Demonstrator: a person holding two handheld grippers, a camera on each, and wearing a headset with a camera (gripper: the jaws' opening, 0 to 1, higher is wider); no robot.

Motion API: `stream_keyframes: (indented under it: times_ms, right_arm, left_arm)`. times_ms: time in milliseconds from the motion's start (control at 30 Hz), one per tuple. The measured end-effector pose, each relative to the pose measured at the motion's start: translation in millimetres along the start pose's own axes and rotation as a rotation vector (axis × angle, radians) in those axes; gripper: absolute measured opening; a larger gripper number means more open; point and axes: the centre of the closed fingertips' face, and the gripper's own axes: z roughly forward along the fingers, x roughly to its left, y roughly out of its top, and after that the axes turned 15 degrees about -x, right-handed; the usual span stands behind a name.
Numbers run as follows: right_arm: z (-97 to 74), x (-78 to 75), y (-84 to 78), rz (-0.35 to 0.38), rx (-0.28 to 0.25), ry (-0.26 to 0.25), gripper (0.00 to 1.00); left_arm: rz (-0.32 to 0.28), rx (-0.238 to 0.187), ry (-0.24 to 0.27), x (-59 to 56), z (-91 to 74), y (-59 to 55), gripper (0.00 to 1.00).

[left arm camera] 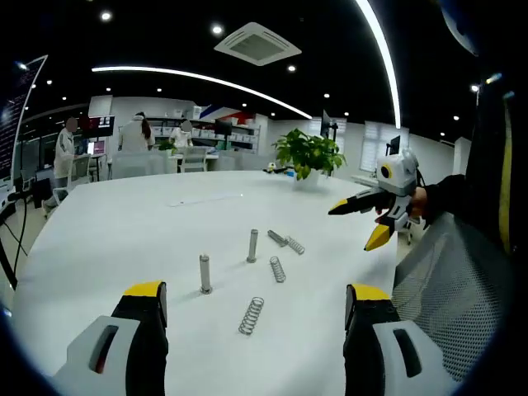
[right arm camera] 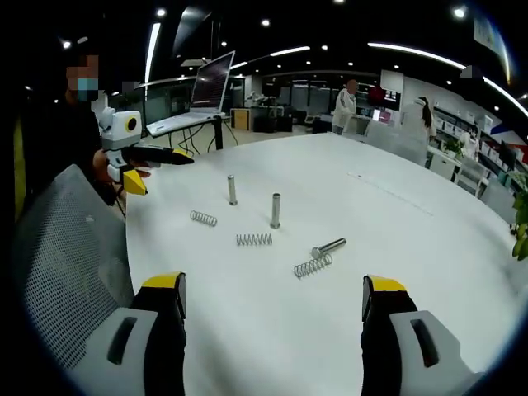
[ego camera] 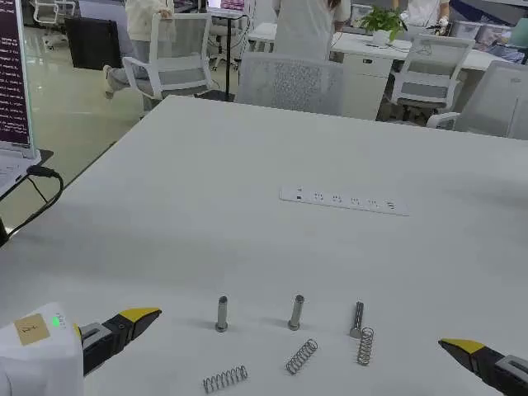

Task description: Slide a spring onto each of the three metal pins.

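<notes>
The white desk (ego camera: 247,157) runs past the frame on every side of the head view, with office chairs and people beyond its far edge. The left gripper (left arm camera: 256,290) has its jaws spread wide with nothing between them. In the head view it is cut off at the bottom left corner. The right gripper (right arm camera: 274,283) also has its jaws wide apart and empty, and in the head view little more than a yellow tip pokes in at the bottom right edge. A white power strip (ego camera: 343,200) lies flat farther back, its sockets too small to make out.

The left pin (ego camera: 222,314) and middle pin (ego camera: 296,313) stand upright. The right pin (ego camera: 357,319) is hard to judge from the head, but the right gripper view shows it lying on its side.

The left spring (ego camera: 225,379), middle spring (ego camera: 301,355) and right spring (ego camera: 365,346) lie loose on the desk in front of the pins. The right spring is just beside the fallen pin, and whether they touch cannot be told.
</notes>
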Motion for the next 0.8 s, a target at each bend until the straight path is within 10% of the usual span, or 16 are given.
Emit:
stream_keyframes:
  times_ms: [800]
  right_arm:
    - [-2.8, -2.6, 4.0, 0.0, -0.012, -0.023, 0.86]
  left_arm:
    - [-0.003, 0.014, -0.013, -3.5, 1.1, -1.2, 0.86]
